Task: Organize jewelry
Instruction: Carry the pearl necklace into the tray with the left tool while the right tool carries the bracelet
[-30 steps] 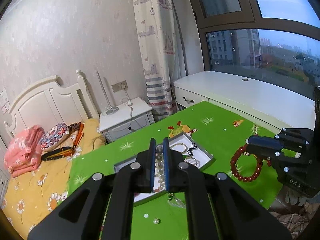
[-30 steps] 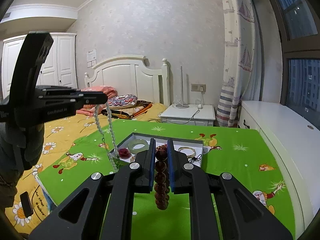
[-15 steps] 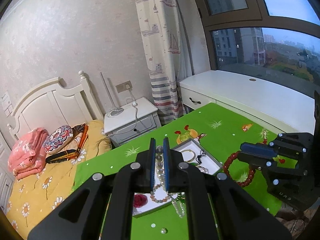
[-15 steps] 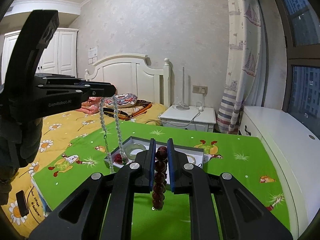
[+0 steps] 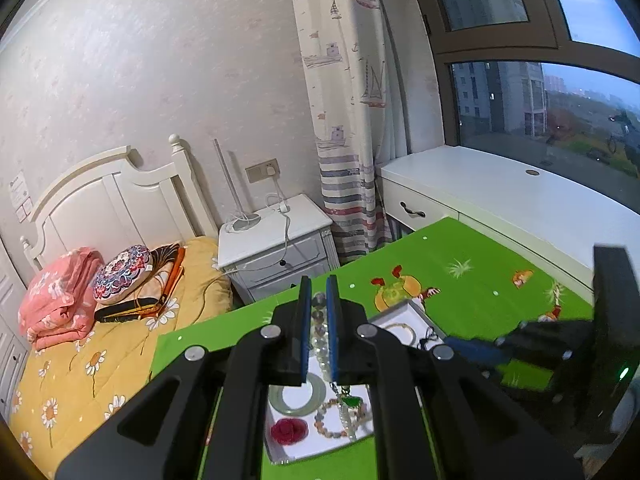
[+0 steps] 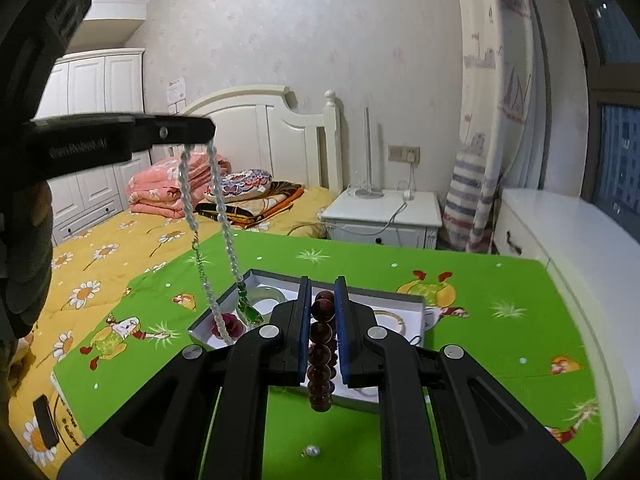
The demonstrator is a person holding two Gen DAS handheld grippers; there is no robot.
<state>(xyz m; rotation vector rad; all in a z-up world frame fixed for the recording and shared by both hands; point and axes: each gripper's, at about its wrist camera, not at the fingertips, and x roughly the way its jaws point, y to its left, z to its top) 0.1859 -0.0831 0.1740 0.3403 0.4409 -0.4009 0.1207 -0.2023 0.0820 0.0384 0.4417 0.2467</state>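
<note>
My left gripper (image 5: 319, 300) is shut on a pale bead necklace (image 5: 319, 340) with a green pendant (image 5: 352, 401), which hangs over the white jewelry box (image 5: 320, 446). In the right wrist view the left gripper (image 6: 200, 130) shows at upper left with the necklace (image 6: 224, 232) dangling into the box (image 6: 400, 301). My right gripper (image 6: 323, 300) is shut on a dark red bead bracelet (image 6: 321, 356) that hangs above the box's near side. The box holds a jade bangle (image 5: 294, 396), a red rose piece (image 5: 289, 431) and a bead bracelet (image 5: 332, 420).
The box sits on a table with a green cartoon cloth (image 6: 480, 320). A loose pearl (image 6: 311, 450) lies on the cloth near me. A bed (image 6: 120, 240) stands to the left, a white nightstand (image 6: 384, 216) behind, a white desk (image 5: 520, 192) by the window.
My left gripper has risen and moved over the box, carrying the necklace so its pendant hangs inside. My right gripper has come closer to the box with the red bracelet.
</note>
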